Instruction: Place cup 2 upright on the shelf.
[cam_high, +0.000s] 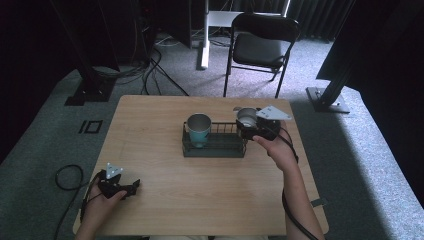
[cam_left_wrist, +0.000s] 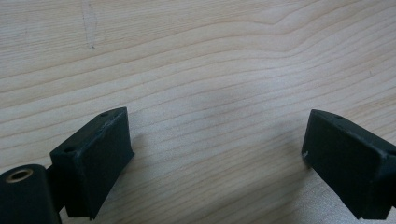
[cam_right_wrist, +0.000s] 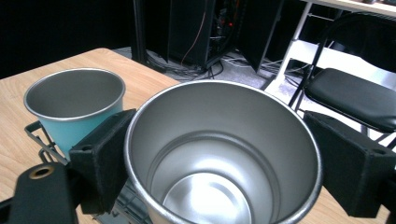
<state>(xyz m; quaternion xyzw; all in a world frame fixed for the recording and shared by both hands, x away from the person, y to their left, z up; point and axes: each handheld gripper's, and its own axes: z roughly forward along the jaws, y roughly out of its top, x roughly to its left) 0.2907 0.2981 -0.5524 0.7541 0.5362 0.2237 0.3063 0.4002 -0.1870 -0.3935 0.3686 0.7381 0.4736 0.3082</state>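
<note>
Your right gripper (cam_right_wrist: 219, 154) pinches a steel cup (cam_right_wrist: 224, 154) at the rack's (cam_high: 214, 148) right end.
Your left gripper (cam_left_wrist: 215, 154), jaws spread, rests near-left on the table (cam_high: 200, 195); a teal cup (cam_high: 199, 129) stands in the rack.

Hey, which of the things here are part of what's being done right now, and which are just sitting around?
In the job:
- steel cup, held between the right tongs
- wire rack on the table
- teal cup, standing in the rack

Just around:
- left tongs, open, over bare tabletop
- folding chair behind the table
- cables on the floor
</note>
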